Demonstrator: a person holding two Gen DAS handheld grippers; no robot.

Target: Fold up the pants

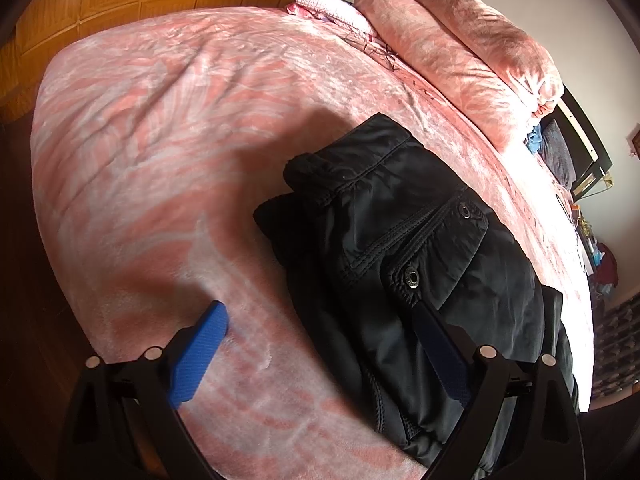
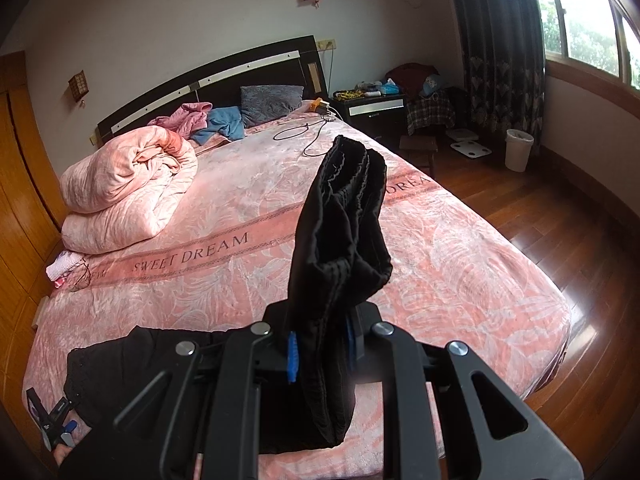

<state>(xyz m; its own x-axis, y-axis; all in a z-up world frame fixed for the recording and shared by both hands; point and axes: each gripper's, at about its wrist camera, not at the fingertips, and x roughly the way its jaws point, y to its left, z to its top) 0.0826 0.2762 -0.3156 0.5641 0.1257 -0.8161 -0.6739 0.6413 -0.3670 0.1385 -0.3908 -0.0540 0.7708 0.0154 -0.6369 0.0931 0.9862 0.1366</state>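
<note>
Pink, leaf-patterned bedding covers the bed that serves as the work surface, with a rolled quilt far ahead of the right gripper near the headboard. On the left side, the left gripper hovers with its blue pads spread wide, released, gripping nothing; the black pants lie flat just ahead of it, under its right finger. The right gripper is clenched on the bunched leg end of the pants, which stands up between its jaws. Soft, light and rather slick-looking, the fabric will likely sag and slide; hems or the waistband seem the firmest holds.
</note>
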